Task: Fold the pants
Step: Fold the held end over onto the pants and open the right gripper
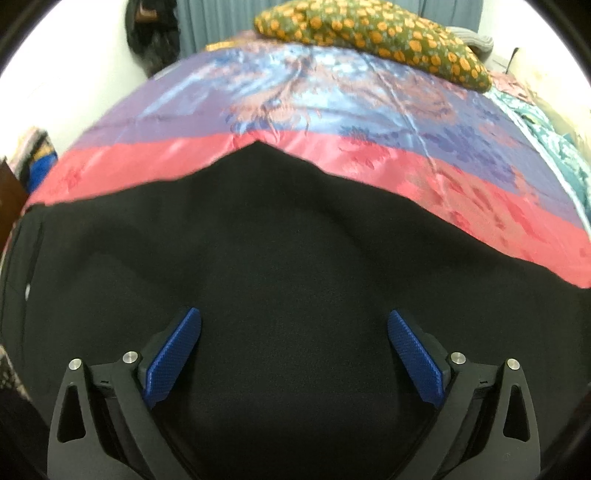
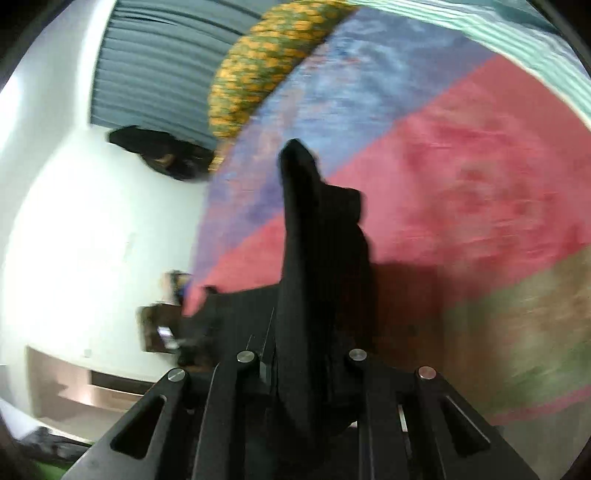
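Note:
The black pants (image 1: 280,240) lie spread on the bed's shiny bedspread (image 1: 295,107), filling the lower half of the left wrist view. My left gripper (image 1: 294,321) is open just above the black cloth, its blue pads (image 1: 173,358) wide apart with nothing between them. In the right wrist view my right gripper (image 2: 306,354) is shut on a bunch of the black pants (image 2: 317,236), and the cloth stands up from between the fingers over the red and blue bedspread (image 2: 461,166). This view is tilted and motion-blurred. The right fingertips are hidden by the cloth.
A green pillow with orange spots (image 1: 376,37) lies at the far end of the bed, also in the right wrist view (image 2: 266,62). A teal patterned cloth (image 1: 554,140) lies at the bed's right side. A white wall (image 2: 92,221), grey curtain (image 2: 155,59) and dark hanging bag (image 1: 155,33) stand beyond.

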A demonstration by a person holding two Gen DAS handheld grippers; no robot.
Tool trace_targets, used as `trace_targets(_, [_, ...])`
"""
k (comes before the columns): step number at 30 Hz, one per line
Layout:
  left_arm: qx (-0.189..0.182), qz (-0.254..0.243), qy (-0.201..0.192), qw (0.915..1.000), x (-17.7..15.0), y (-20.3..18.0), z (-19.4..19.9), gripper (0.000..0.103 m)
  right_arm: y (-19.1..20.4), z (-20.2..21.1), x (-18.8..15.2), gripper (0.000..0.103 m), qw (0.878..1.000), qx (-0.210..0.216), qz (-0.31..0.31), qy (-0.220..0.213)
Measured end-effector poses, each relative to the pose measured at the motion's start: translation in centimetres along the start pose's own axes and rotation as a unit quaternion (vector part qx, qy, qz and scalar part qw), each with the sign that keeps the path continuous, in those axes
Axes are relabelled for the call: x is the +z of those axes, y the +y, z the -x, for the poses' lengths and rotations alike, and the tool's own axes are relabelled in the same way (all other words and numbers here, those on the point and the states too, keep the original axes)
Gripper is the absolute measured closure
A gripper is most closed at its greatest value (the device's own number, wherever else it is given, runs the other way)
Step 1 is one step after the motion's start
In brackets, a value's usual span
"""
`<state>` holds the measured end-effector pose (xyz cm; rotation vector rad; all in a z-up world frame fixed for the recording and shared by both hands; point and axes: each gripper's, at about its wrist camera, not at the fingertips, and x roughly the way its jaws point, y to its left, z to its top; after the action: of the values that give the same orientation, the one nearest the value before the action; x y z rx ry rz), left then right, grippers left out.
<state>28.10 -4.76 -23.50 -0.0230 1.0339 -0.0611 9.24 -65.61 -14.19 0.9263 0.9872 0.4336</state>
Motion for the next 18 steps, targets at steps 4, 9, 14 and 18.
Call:
trace_targets(4, [-0.055, 0.028, 0.011, 0.9980, -2.2, 1.3, 2.7, 0.002, 6.5, -3.2, -2.5, 0.085, 0.998, 0.063, -0.031, 0.000])
trace_targets(9, [-0.098, 0.063, 0.019, 0.9930, -4.5, 3.5, 5.1, 0.002, 13.3, -10.8, -7.6, 0.085, 0.996, 0.088, -0.020, -0.005])
trace_targets(14, [-0.100, 0.078, -0.003, 0.9919, -4.5, 5.5, 6.9, 0.002, 15.8, -21.7, -11.1, 0.085, 0.998, 0.063, -0.010, -0.003])
trace_targets(18, [-0.100, 0.093, -0.011, 0.9906, -5.4, 7.0, 7.4, 0.002, 17.5, -28.7, -13.7, 0.085, 0.998, 0.057, 0.016, 0.021])
